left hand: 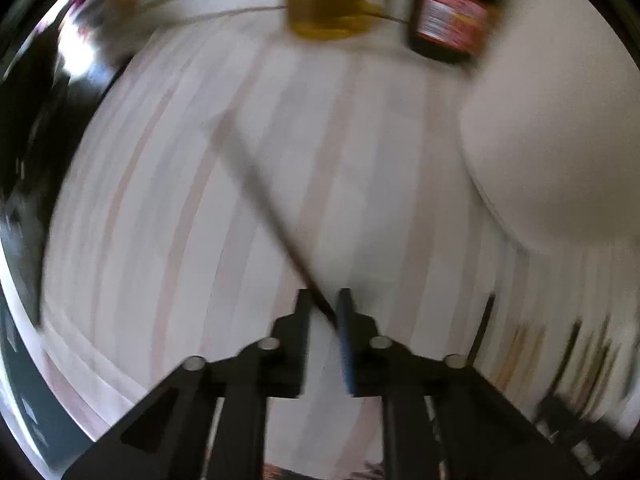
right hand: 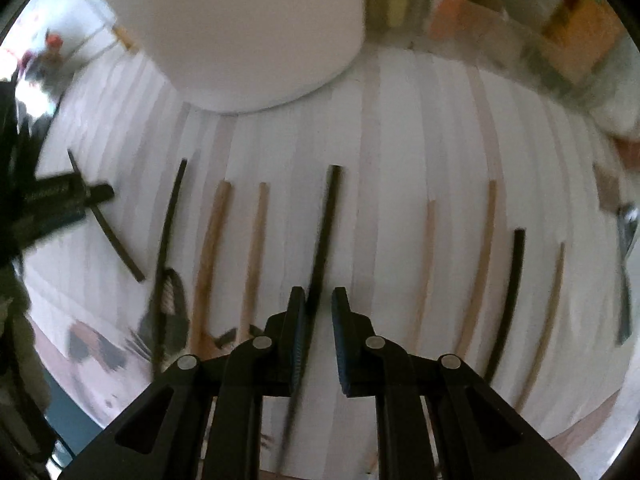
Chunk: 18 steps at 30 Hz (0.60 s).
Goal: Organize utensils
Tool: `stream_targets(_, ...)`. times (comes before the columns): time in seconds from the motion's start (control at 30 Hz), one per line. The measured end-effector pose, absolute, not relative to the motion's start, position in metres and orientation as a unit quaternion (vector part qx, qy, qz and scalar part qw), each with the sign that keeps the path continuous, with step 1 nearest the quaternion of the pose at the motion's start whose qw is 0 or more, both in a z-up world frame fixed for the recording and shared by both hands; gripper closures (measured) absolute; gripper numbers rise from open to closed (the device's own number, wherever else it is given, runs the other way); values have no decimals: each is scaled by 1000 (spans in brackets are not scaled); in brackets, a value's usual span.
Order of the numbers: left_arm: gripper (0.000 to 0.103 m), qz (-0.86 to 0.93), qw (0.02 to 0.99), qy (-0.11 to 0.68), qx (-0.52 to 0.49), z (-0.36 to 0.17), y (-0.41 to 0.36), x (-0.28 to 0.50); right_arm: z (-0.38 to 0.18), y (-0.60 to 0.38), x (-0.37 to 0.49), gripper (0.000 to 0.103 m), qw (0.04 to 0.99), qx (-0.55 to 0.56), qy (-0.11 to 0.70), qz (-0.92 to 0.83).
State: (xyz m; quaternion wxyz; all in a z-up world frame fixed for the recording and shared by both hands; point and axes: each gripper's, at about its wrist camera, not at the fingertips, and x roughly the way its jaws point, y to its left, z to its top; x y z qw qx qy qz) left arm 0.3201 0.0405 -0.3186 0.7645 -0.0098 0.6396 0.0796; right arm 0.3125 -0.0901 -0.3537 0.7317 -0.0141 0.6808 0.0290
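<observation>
Left claw [left hand: 324, 300] grips a black chopstick [left hand: 256, 184], lifted off the striped surface [left hand: 160, 240]. Right claw [right hand: 319, 300], narrowly parted, straddles another black chopstick [right hand: 326, 232] without clamping. Remaining chopsticks lie in rows; sorting looks mid-way.

Nine chopsticks show on the striped cloth from the right wrist view: four black chopsticks [right hand: 326, 236] and five wooden chopsticks [right hand: 254, 252]. One white round container [right hand: 256, 28] stands behind them. One metal utensil [right hand: 626, 240] lies at the far right. From the left wrist view, two bottles: one amber [left hand: 328, 8], one dark with a red label [left hand: 452, 16].
</observation>
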Motion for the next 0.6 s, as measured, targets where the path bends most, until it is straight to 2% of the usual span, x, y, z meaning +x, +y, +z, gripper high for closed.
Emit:
stream_targets(0.17,99,36,762,638,102,-320,25,296,-347,-100,305,95,729,-23,683,30)
stream_targets(0.33,99,23,745,655,124,-320,34,255,-338,-124,296,95,720,-3,693,38)
stream_targets(0.5,99,8,723,688,58,-319,34,217,-332,-152,289,96,702,25,710,51)
stream_targets(0.6,96,22,729,683,35,-318,36,216,-329,-160,282,96,691,33,720,56)
